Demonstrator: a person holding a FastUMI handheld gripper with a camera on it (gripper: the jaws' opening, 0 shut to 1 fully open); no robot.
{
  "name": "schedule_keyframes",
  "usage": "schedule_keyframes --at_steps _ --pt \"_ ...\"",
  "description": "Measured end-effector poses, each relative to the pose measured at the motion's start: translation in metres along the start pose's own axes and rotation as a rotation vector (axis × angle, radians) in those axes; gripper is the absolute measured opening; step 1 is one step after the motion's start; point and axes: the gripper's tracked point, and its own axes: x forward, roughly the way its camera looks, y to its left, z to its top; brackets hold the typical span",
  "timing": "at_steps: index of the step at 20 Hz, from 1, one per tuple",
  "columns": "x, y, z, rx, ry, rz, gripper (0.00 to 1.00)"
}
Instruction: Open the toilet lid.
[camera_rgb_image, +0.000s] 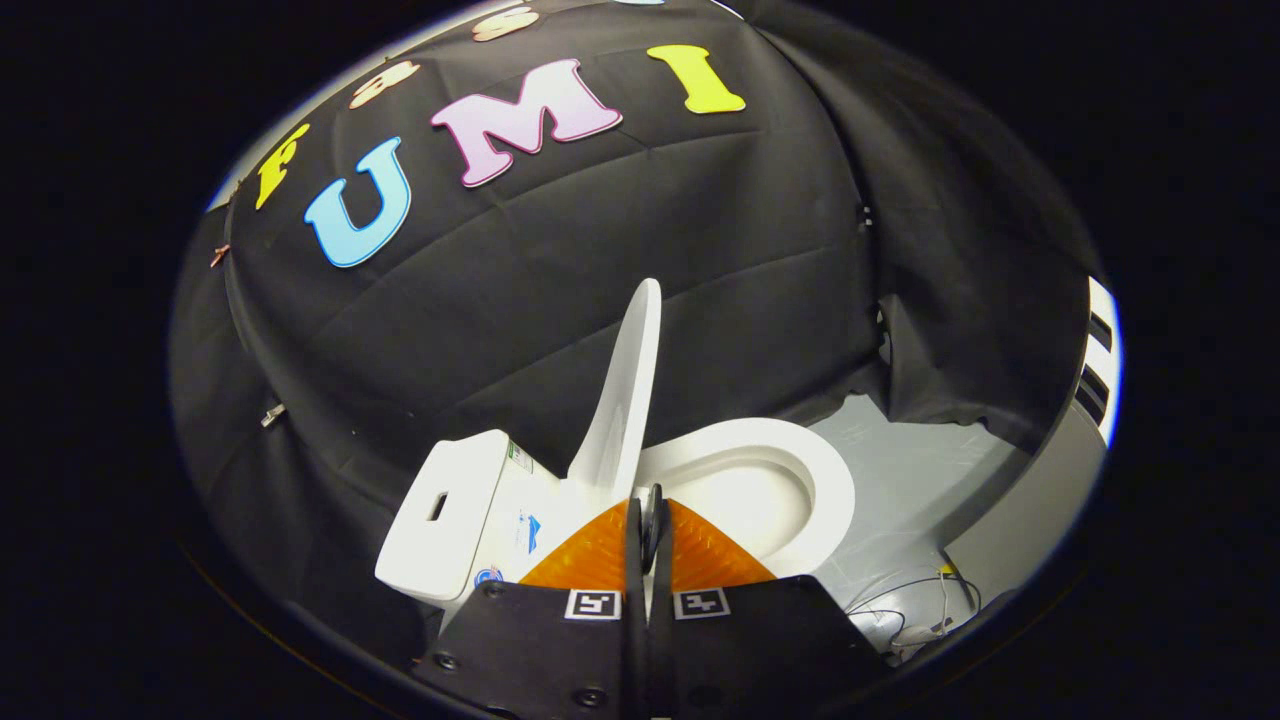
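Gripper (647, 520) sits low and near, aimed forward and slightly down at the toilet; its two fingers are pressed together with no gap, nothing held between them. Far left of the fingers, the white ceramic tank (445, 510) with a rectangular slot in its top, small stickers on the side facing the gripper. Just ahead of the fingertips, the white plastic toilet lid (628, 390) stands raised, near upright, seen edge-on, leaning back toward the tank. Right of the lid, the white oval toilet seat (800, 470) lies flat on the bowl, bowl interior open to view. Further right, grey floor (920, 470) with thin loose cables (910, 600) near the gripper body.
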Motion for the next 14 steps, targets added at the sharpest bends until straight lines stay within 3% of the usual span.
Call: schedule_keyframes --at_steps 8,14 --pt "-0.01 0.061 0.002 -0.189 -0.023 -0.09 0.05" --pt "-0.017 0.107 0.0 -0.264 -0.062 -0.092 0.05"
